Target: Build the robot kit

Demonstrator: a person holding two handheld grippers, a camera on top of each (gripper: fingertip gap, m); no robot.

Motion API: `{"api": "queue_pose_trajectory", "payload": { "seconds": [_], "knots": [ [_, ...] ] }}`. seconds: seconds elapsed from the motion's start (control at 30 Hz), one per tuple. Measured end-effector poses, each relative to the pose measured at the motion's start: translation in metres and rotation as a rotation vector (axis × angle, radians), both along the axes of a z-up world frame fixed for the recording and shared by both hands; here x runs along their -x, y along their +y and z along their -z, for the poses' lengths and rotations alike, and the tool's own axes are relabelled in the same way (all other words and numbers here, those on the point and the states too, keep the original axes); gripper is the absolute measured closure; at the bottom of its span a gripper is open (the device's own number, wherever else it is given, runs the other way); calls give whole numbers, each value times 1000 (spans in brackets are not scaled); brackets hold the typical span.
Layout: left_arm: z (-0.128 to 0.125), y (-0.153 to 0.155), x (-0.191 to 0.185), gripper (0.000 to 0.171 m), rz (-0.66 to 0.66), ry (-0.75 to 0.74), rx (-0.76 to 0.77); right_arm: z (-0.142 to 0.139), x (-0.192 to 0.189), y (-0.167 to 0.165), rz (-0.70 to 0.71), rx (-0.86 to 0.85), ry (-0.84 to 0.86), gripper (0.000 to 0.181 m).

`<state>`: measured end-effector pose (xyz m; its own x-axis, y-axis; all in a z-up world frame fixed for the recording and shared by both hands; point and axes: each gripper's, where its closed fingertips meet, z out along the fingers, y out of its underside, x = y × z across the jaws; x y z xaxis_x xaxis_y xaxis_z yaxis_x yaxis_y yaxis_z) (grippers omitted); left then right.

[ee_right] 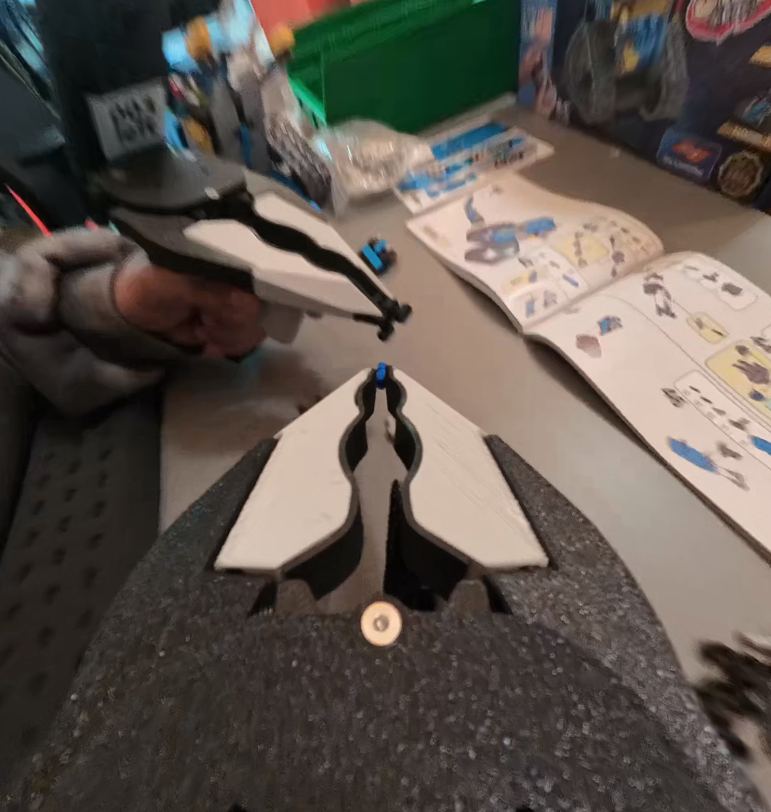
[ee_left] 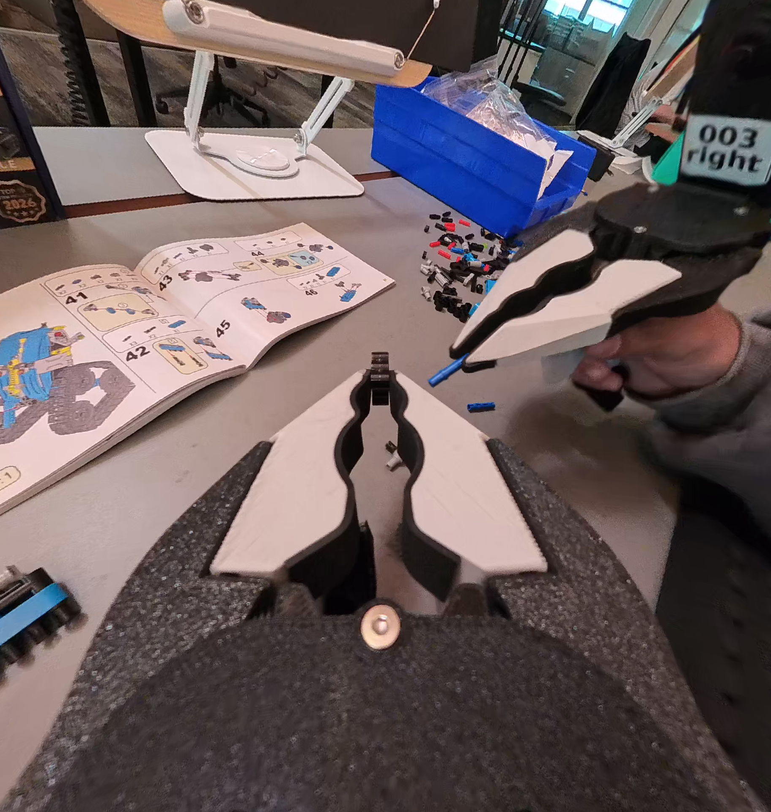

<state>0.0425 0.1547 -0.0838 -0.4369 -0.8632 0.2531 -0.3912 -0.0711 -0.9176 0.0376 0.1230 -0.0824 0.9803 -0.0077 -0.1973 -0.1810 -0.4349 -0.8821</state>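
Left wrist view: nearest, the left tongs (ee_left: 380, 373) are clamped on a small black gear piece (ee_left: 379, 377), which stands upright at the very tips, probably so its hole stays reachable.
Loose bits: a tiny black-and-white pin (ee_left: 392, 457) lies on the grey counter (ee_left: 287, 422) beneath those tongs.
Right tongs: the right tongs (ee_left: 465, 361) are pinched on a blue pin (ee_left: 446, 373), its free end poking out toward the gear, the two close but apart.
Near edge: a partly built blue-and-black module (ee_left: 19, 615) rests at the left.
Middle: an open instruction booklet (ee_left: 164, 334) lies flat, readable.
Far: a parts pile (ee_left: 460, 268) sits spilled just beside a blue bin (ee_left: 476, 154); a white stand (ee_left: 251, 162) lies behind.
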Motion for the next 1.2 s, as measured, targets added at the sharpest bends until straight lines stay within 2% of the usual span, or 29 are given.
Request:
{"api": "queue_pose_trajectory", "payload": {
  "seconds": [0.1,0.23,0.37,0.63,0.93,1.2],
  "knots": [
    [-2,1,0,164,-2,-9,9,10,-7,-34,-61,281,-54,177],
    [-5,0,2,164,2,-18,16,19,-9,-101,-90,669,-49,177],
    [-5,-4,3,164,16,-19,11,32,-15,-140,-48,871,-69,177],
    [-6,-3,3,164,14,-15,28,44,-13,-138,-54,863,-64,177],
    [-3,-4,3,164,20,0,32,60,-23,-154,-34,1029,-147,177],
    [-1,-3,2,164,22,11,44,64,-23,-156,-36,1082,-167,177]
  ]
}}
